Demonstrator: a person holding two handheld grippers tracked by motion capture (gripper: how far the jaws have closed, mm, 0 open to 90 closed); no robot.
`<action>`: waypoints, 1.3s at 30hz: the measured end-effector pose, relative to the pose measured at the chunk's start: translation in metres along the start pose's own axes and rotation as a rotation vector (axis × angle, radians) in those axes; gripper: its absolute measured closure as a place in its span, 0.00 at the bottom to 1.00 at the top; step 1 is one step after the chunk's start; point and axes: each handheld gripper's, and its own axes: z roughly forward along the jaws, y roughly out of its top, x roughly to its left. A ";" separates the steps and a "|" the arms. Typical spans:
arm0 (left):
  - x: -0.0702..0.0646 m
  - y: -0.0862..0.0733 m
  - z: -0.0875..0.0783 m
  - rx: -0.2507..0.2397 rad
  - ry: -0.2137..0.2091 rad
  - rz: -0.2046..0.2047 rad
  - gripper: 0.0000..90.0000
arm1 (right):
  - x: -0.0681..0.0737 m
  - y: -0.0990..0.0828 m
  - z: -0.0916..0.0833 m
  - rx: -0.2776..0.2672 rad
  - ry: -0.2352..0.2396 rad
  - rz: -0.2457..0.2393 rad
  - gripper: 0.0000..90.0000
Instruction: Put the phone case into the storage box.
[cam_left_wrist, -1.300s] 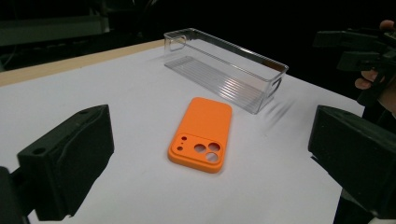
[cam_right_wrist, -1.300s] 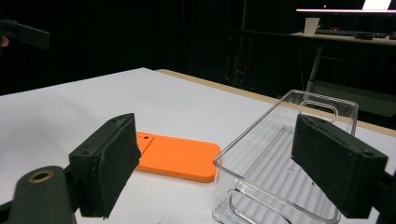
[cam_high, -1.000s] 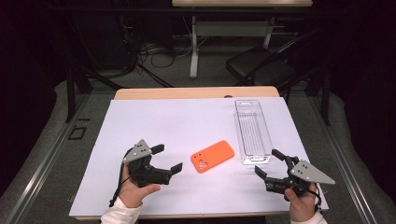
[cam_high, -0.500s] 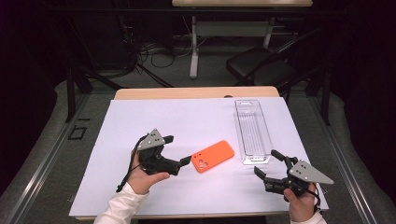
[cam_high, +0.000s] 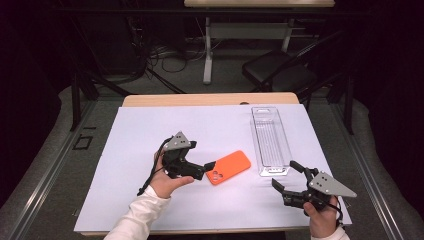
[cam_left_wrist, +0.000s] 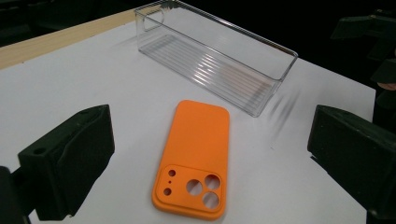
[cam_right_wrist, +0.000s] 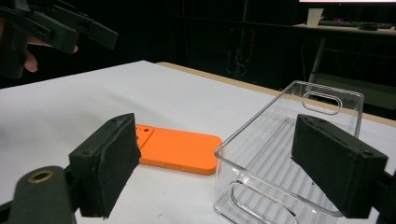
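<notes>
Grippers both sit wide open with nothing held: right gripper (cam_high: 287, 180) low at the frame's right, left gripper (cam_high: 210, 167) just beside the orange phone case (cam_high: 228, 167) at centre, clear tray (cam_high: 270, 141) further up.

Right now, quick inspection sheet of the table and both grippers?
Surface: white sheet over a wooden table.
Job's things: orange phone case lying flat, camera holes up; clear tray beside it, nothing inside.
Clutter: nothing seen.
Grippers: left gripper open, jaws either side of the case's camera end, not gripping; right gripper open near the tray's near end.
Cables: black cable trails from the left gripper.
Surroundings: dark room, chair, floor cables.
</notes>
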 end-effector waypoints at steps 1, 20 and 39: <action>0.001 0.000 0.003 0.004 0.003 0.002 0.01 | 0.000 0.000 0.000 0.002 -0.001 -0.002 0.16; 0.010 -0.006 0.041 0.060 0.037 -0.012 0.01 | 0.001 0.000 0.004 0.000 0.020 -0.013 0.16; 0.006 -0.015 0.064 0.109 0.026 0.007 0.01 | 0.001 -0.001 0.004 0.003 0.024 -0.015 0.16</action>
